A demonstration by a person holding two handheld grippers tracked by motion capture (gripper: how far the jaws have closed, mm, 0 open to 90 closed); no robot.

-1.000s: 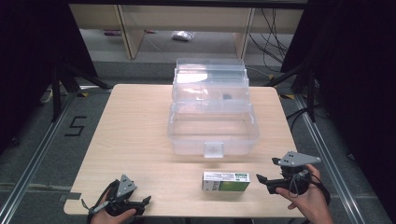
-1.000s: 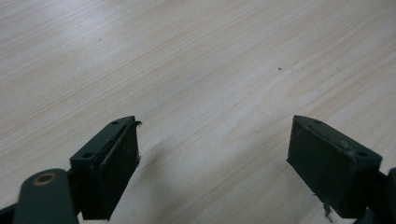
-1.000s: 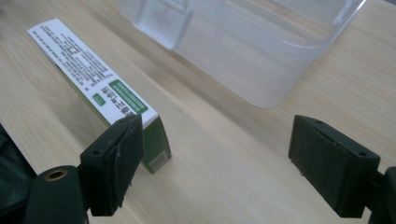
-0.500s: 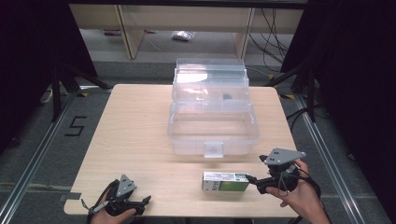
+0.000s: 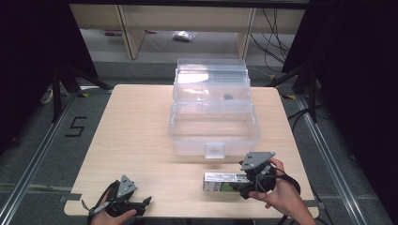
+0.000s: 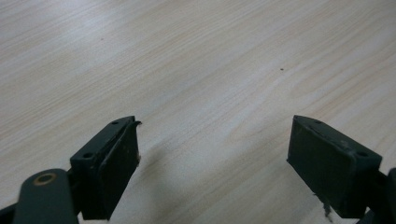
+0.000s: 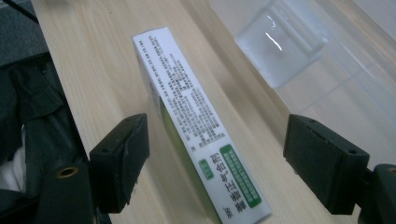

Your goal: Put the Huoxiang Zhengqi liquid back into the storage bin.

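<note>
A white-and-green cardboard carton (image 7: 201, 135), printed with small Chinese text, lay near the clear plastic box (image 5: 213, 124) on the woodgrain counter (image 5: 136, 140). The right gripper (image 7: 215, 158) straddled it, jaws closing, untouching. The left gripper (image 6: 212, 154) gaped empty.

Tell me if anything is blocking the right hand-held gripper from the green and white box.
Nothing visible does. The right hand-held gripper is open, the green and white box already lies between its jaws, and neither pad touches it.

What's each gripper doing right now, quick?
Left gripper: open, nothing between its jaws.
Right gripper: open around the box, jaws just closing, pads not yet touching it.
</note>
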